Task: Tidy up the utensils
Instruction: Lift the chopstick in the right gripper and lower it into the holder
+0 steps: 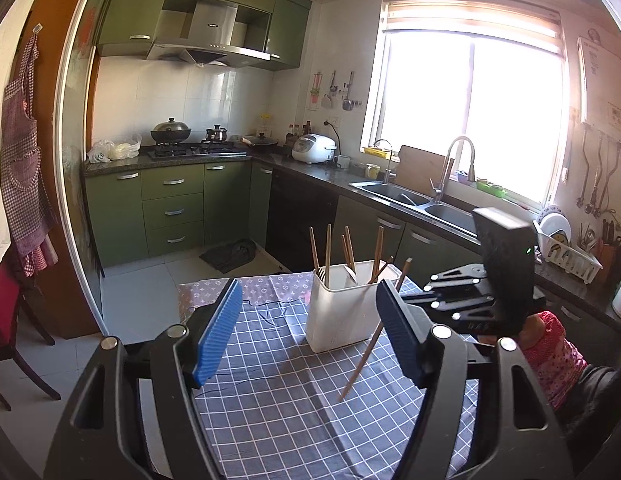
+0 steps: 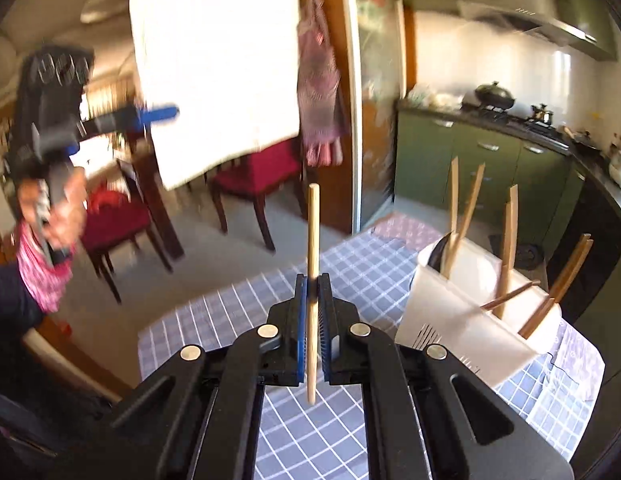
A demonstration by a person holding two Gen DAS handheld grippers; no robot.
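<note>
Kitchen table (image 1: 270, 420), draped in a blue cloth gridded with white lines, a mauve patterned cloth (image 1: 246, 286) showing at its far edge. Near that far edge, a white plastic utensil holder (image 1: 338, 316), smooth-walled and boxy, divided into compartments and bristling with slim wooden chopsticks (image 1: 327, 250) leaning at mixed angles; slotted holes visible low on one wall from the right wrist view.

Left gripper (image 1: 310, 328), black-framed with ribbed blue pads (image 1: 218, 332), standing well open and gripping nothing, the holder seen between its fingers but clear of both. Right gripper (image 2: 313, 332) pinched tight on a single pale wooden chopstick (image 2: 312, 232), round and straight, clamped at its lower half between the blue pads and standing nearly upright, raised above the cloth near the table's edge, beside the holder and apart from it. Same chopstick (image 1: 372, 340) slanting down across the holder's front in the left wrist view.

Behind, glossy olive-green cabinets (image 1: 172, 208), steel range hood, dark stone counter, steel double sink (image 1: 422, 200). Small lettering on the hood and embossed letters on the right gripper's body, possibly a maker's mark, too small to read.
</note>
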